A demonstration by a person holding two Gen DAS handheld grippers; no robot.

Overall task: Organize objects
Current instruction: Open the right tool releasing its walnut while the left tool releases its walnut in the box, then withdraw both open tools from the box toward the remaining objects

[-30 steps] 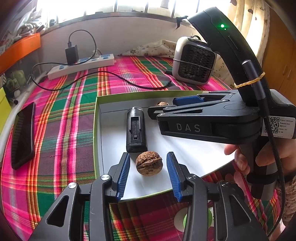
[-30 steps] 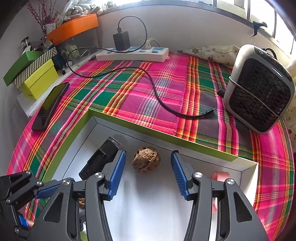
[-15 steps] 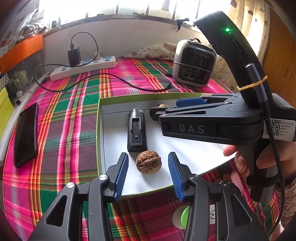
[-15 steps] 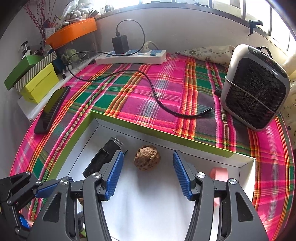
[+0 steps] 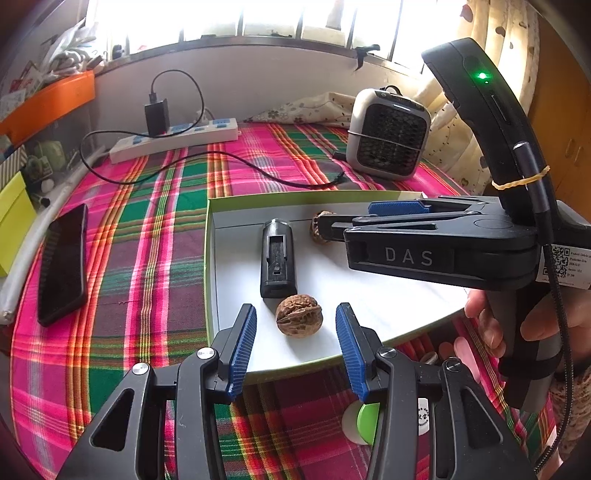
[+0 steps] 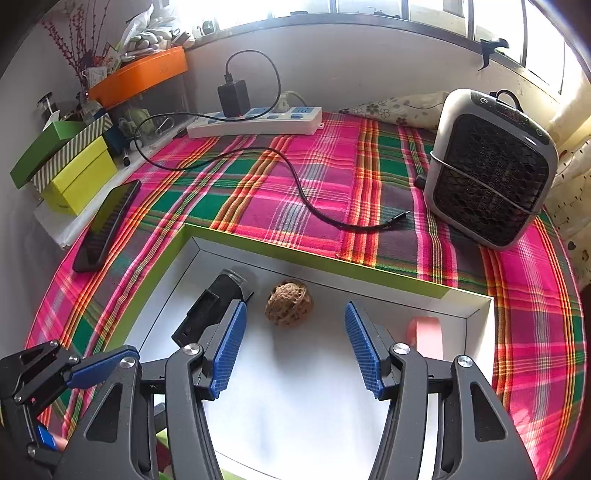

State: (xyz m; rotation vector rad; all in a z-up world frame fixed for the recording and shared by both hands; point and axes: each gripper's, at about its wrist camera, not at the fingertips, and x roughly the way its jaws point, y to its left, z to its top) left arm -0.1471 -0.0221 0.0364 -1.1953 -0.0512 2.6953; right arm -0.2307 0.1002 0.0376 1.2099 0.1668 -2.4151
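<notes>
both claws have backed off, each gaping wide: left claw (image 5: 295, 345) and right claw (image 6: 293, 345) leave their walnuts (image 5: 299, 315) in the box (image 5: 208, 258).

- We see strong daylight from the window (image 5: 295, 18) at the back, blown out to white in both views.
- We note soft, short shadows under the near walnut (image 5: 299, 315) and beside the black device (image 5: 277, 258).
- We find fisheye bending at the edges, with dark vignetted corners.
- The pink object (image 6: 424, 334) looks overexposed and blurred.
</notes>
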